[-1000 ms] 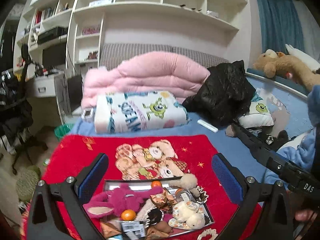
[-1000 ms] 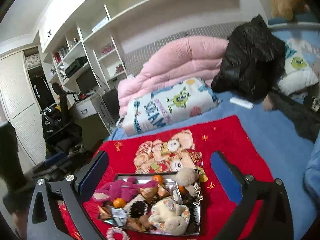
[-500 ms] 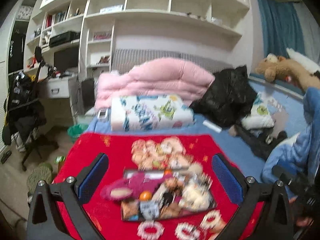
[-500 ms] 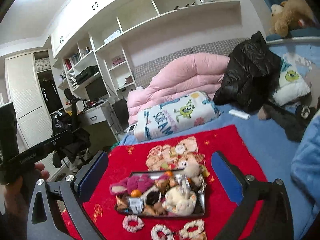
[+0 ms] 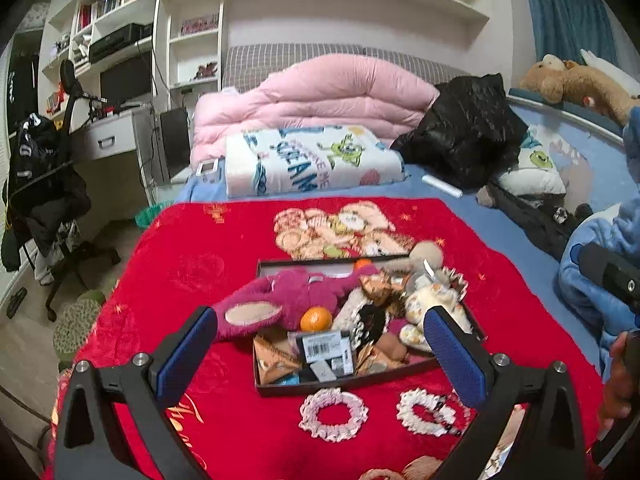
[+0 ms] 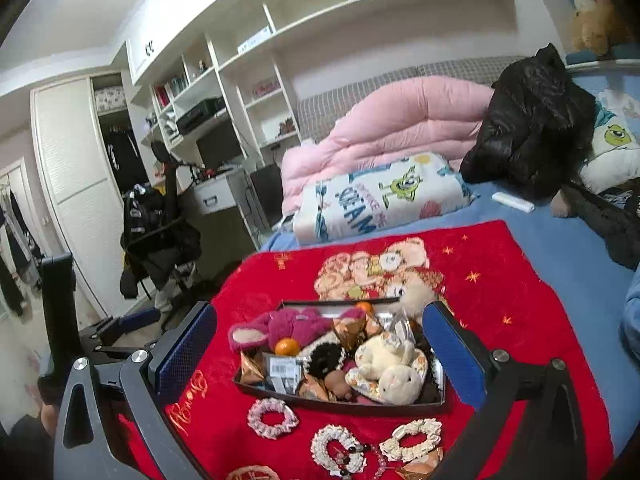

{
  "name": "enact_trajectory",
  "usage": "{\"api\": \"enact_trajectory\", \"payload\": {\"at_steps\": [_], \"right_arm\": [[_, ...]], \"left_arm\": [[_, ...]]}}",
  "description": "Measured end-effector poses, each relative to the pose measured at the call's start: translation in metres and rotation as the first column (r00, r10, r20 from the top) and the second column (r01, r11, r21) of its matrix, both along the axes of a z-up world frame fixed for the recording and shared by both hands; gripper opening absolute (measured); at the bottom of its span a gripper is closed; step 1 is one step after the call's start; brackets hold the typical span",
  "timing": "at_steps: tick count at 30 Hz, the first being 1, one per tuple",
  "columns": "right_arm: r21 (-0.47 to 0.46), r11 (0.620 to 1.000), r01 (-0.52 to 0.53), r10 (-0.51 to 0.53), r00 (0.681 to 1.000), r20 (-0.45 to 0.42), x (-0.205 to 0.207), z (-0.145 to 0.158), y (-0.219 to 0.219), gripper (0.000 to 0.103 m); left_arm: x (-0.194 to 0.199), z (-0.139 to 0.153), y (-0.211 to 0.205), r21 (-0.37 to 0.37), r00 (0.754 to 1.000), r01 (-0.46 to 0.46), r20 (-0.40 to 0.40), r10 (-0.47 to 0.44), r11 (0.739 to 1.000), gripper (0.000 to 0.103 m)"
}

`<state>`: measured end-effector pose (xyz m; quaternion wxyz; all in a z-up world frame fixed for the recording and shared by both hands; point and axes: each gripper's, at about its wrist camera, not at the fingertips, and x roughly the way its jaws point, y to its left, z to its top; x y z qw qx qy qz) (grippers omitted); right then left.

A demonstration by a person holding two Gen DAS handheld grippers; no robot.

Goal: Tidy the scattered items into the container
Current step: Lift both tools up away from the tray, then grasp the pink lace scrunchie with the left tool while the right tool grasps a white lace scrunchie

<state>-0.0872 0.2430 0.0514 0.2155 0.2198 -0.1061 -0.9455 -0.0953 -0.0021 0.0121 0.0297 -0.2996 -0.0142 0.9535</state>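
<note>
I hold both tools up over the red blanket (image 5: 192, 272). My left gripper (image 5: 320, 344) has its blue pads spread wide and holds nothing. My right gripper (image 6: 320, 340) is spread wide too, and it is empty.

The black tray (image 6: 340, 402) sits in the middle of the blanket and it is very full. The things that are not in it lie just in front of its near edge. They are frilly hair ties. I see a pink hair tie (image 6: 273, 417) on the left, a white hair tie with beads (image 6: 338, 449) in the middle, and a cream hair tie (image 6: 412, 434) on the right.

I think my next job is to pick up one hair tie. To do it well, I should come down from above, put one pad inside the ring and one outside, and pinch the frill. The blanket is fuzzy and soft, so I must not grab it too.

The hair ties are round, soft and floppy. They may hang down when I lift them. In the tray a fluffy white bunny (image 6: 390, 368) and a furry pink plush toy (image 6: 292, 322) take up much room, next to a smooth round orange (image 6: 287, 346). I should drop the hair tie on a low spot so it does not slide off.
</note>
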Motion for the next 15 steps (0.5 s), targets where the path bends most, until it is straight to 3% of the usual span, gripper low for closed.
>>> {"api": "enact_trajectory", "payload": {"at_steps": [10,15], "right_arm": [[0.041,0.993,-0.109,0.101,0.982,0.162,-0.025,-0.065,-0.02,0.103],[0.039,0.986,-0.16,0.144,0.954,0.263,-0.038,-0.098,-0.025,0.096]], "left_arm": [[-0.023,-0.062,0.001,-0.1,0.99,-0.032,0.134,0.045,0.994,0.103],[-0.031,-0.089,-0.001,-0.119,0.979,-0.038,0.194,0.061,0.992,0.103]]}}
